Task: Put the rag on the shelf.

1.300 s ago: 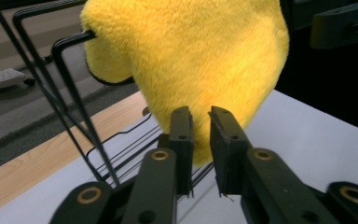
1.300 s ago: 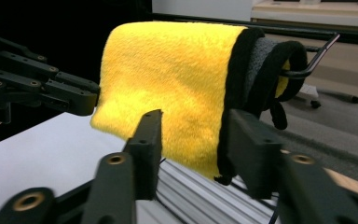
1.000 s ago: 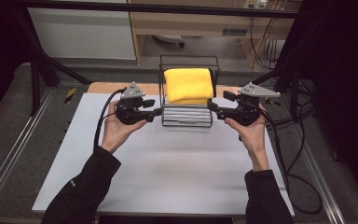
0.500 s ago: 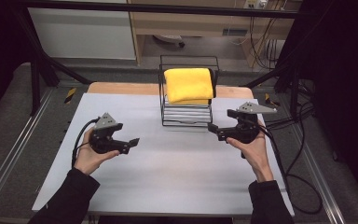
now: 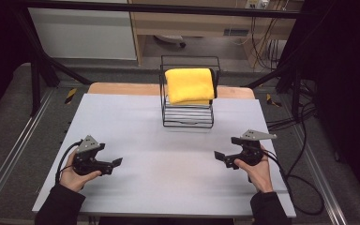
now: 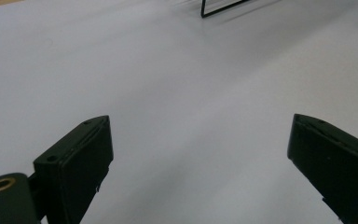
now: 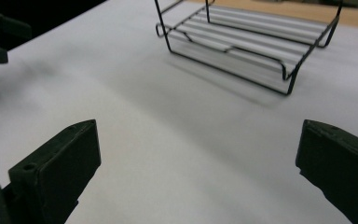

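A folded yellow cloth lies on the top tier of a black wire rack at the back middle of the white table. My left gripper is low over the table's near left, well away from the rack. Its jaws have just been opening and stand open with nothing between them. My right gripper is at the near right, its jaws also just opened and holding nothing. The right gripper view looks at the rack's bare lower shelf.
A wooden strip borders the table's far edge. Cables trail off the right side. Metal rails run along both sides. The rack's corner shows far ahead in the left gripper view.
Both grippers have left the sides of the rack and come down toward the near part of the table, the left one swinging far out to the left. The rack and cloth stayed put.
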Demonstrator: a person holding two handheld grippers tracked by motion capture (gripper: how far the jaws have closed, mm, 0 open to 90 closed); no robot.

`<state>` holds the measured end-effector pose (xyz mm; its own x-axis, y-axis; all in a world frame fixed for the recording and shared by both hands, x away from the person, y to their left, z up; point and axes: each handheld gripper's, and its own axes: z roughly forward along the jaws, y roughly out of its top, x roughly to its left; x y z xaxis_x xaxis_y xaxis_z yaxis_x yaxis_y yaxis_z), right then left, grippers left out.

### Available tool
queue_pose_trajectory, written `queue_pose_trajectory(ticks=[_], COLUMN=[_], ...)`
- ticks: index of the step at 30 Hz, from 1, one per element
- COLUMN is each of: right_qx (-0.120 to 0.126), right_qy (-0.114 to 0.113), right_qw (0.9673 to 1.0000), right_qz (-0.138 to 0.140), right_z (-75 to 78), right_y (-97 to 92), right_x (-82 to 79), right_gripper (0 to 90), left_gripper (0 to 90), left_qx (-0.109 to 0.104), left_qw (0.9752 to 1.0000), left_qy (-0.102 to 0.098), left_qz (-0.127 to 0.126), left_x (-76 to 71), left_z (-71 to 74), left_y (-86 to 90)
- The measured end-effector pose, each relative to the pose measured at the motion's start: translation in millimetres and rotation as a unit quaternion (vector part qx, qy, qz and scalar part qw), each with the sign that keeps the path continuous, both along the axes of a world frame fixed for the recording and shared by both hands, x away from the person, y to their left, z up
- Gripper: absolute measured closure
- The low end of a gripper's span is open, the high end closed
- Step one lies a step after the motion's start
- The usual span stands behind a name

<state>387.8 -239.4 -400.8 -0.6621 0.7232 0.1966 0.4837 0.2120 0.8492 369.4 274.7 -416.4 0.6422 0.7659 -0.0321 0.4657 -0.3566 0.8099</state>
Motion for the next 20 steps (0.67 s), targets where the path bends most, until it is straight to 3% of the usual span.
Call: queue_pose_trajectory(ticks=[8,11,16,20], right_qx=[-0.019,-0.016,-0.019,-0.019], right_qy=[0.023,0.027,0.033,0.032], right_qw=[0.9995,0.9995,0.9992,0.9992], right_qz=[0.010,0.008,0.009,0.013], right_z=[-29.1,-36.1,-39.1,-39.1], right_y=[-16.1,-22.4,-26.3,-26.3], right_x=[-15.4,-20.9,-26.1,-27.0], right_gripper=[0.7,0.7,0.7,0.7], left_gripper=[6.8,6.8,6.8,6.8], left_qx=[0.007,0.009,0.025,0.015], left_qw=[1.0000,1.0000,0.9997,0.9999], left_qy=[-0.002,-0.001,0.003,0.002], left_qz=[0.000,0.002,0.000,0.002], left_x=[-8.2,-10.7,-16.1,-16.7], left_z=[-12.0,-16.2,-23.2,-23.0], left_y=[8.5,9.8,11.0,13.2])
